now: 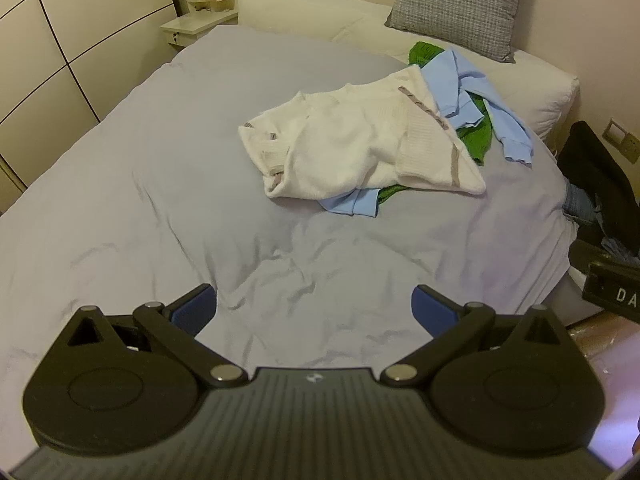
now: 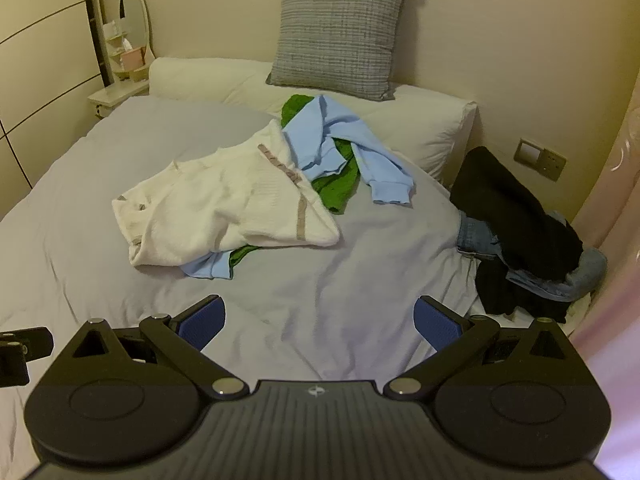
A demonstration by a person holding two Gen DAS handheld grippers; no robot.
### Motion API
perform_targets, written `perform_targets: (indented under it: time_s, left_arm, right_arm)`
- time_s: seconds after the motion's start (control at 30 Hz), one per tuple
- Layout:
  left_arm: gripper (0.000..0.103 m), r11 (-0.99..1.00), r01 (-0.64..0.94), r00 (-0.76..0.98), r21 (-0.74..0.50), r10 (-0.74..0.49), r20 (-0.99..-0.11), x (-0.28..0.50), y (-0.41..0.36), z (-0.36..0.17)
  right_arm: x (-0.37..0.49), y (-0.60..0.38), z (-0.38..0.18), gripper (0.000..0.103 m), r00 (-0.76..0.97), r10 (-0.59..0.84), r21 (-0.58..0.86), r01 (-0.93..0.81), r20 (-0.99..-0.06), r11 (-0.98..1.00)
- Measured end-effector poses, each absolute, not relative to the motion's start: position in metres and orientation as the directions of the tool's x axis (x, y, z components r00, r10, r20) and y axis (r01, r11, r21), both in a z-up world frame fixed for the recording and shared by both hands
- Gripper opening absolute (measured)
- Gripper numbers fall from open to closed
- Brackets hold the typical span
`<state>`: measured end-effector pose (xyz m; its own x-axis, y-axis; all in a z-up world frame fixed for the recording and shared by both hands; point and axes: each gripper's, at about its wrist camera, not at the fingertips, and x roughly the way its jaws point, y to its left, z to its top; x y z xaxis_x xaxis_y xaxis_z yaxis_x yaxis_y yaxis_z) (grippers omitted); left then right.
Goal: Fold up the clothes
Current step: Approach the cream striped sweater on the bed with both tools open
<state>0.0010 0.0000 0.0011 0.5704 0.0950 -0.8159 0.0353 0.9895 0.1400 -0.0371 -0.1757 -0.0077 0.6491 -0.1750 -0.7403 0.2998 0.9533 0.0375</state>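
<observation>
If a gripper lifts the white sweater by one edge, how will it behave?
The white sweater lies crumpled, so it would probably droop limply. It looks thick and fuzzy, so likely grippable. It overlaps the light blue garment, which might drag along.

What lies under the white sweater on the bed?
Under the white sweater a light blue top and a green garment poke out at its near edge and again behind it. How far they extend beneath it is hidden.

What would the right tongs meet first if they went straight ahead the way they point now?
Probably the bare bed sheet: the open right tongs aim down at it. The white sweater lies farther on and left, though depth is unclear.
</observation>
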Motion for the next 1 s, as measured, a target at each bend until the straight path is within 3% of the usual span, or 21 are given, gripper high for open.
perform_targets:
  time_s: [1.0]
  left_arm:
    - [0.103,0.991,0.069,0.581,0.119,0.057,-0.812,0.003,0.008,-0.006]
  right_arm:
    - [-0.042,-0.176,-0.008,0.103,0.649,-0.202,0.029,0.326,-0.733,0.945]
